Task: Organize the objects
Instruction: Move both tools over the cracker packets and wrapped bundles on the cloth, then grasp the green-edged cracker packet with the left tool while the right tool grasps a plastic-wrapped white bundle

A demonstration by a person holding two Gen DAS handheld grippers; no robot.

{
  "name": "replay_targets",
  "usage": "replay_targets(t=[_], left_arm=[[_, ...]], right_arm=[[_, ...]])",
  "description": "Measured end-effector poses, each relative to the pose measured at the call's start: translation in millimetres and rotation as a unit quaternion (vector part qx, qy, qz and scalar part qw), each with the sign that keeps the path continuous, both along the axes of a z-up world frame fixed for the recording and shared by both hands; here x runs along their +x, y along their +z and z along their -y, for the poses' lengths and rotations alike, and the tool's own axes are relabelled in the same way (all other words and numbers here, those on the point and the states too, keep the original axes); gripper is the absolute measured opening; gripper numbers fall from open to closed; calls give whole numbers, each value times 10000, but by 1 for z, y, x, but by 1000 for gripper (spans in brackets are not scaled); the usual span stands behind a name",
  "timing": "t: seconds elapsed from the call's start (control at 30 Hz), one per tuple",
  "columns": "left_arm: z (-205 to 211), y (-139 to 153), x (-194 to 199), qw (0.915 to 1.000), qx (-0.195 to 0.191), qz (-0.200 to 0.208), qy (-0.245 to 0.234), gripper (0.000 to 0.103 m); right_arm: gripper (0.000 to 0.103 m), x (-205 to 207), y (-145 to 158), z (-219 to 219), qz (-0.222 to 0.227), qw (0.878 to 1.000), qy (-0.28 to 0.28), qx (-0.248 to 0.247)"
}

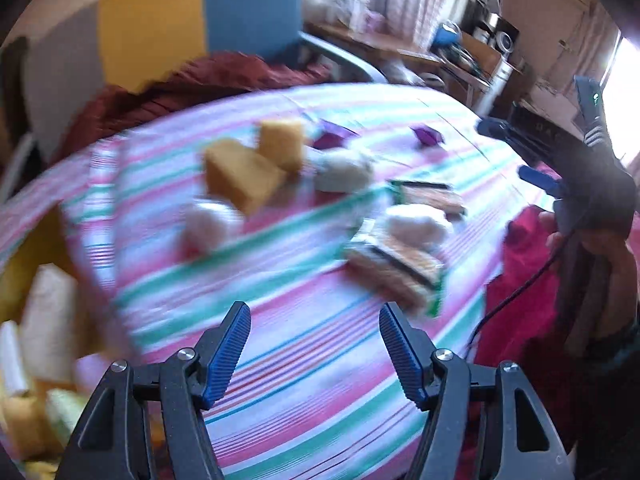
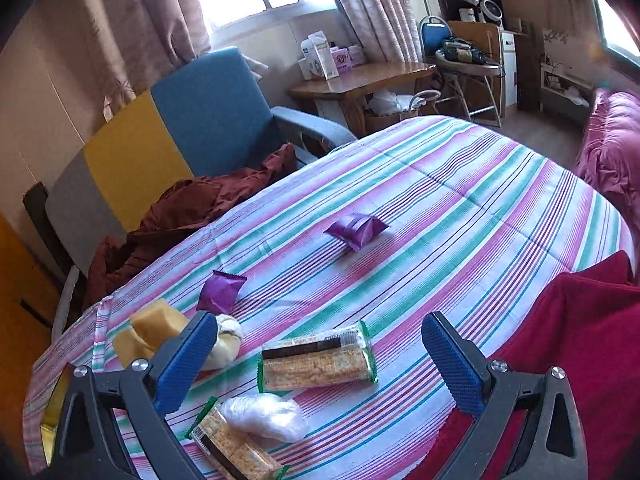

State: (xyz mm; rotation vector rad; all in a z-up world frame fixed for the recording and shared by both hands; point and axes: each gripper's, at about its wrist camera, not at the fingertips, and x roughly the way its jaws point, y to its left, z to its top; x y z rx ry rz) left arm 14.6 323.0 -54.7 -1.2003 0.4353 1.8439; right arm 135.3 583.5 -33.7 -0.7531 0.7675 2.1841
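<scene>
Snacks lie on a striped tablecloth [image 2: 460,208]. In the right wrist view, two purple packets [image 2: 356,230] [image 2: 220,290], two green-edged cracker packs [image 2: 318,360] [image 2: 234,446], a clear wrapped pastry [image 2: 266,416], a pale bun [image 2: 226,342] and yellow cakes [image 2: 150,330] show. My right gripper [image 2: 316,360] is open and empty, above the upper cracker pack. The left wrist view is blurred; yellow cakes [image 1: 248,168], white pastries [image 1: 344,170] and cracker packs [image 1: 396,264] show. My left gripper [image 1: 316,354] is open and empty over bare cloth. The right gripper [image 1: 548,182] shows at the right.
A gold box [image 1: 36,360] with several snacks sits at the table's left edge. A blue, yellow and grey armchair [image 2: 192,120] with a brown garment [image 2: 188,208] stands behind the table. A red cloth [image 2: 560,360] lies at the near right. A wooden desk [image 2: 360,76] is farther back.
</scene>
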Motion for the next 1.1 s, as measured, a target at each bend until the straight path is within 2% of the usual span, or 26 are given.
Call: replay_targets(t=[0.13, 0.3, 0.4, 0.47, 0.7, 0.77, 0.83, 0.87, 1.0, 1.1], left_arm=[[-43, -24, -4, 9974, -199, 693, 63, 67], [-75, -52, -12, 9873, -307, 1475, 512, 66], [-84, -63, -16, 9804, -283, 1795, 767, 66], [-91, -65, -14, 9804, -286, 1785, 782, 66], [-112, -66, -7, 9920, -283, 1103, 546, 66], [-105, -66, -5, 9951, -234, 895, 358, 60], [-98, -65, -4, 9969, -234, 736, 159, 47], [-91, -65, -6, 9969, -215, 754, 114, 45], [-68, -64, -16, 9962, -159, 856, 52, 41], [-48, -64, -16, 9966, -83, 815, 30, 41]], right_arm=[[103, -3, 1, 4, -47, 9999, 161, 5], [103, -5, -1, 3, -122, 9996, 249, -80], [103, -3, -1, 1, -216, 9994, 237, -161], [103, -1, -1, -1, -263, 9992, 227, -205], [103, 6, -3, -7, -338, 9989, 87, -316], [103, 4, -6, -8, -285, 9987, 134, -397], [103, -3, -11, -7, -187, 9979, 344, -519], [103, -7, -13, -5, -130, 9974, 443, -554], [103, -29, -22, 10, 310, 9934, 970, -521], [103, -46, -35, 25, 715, 9855, 1436, -557]])
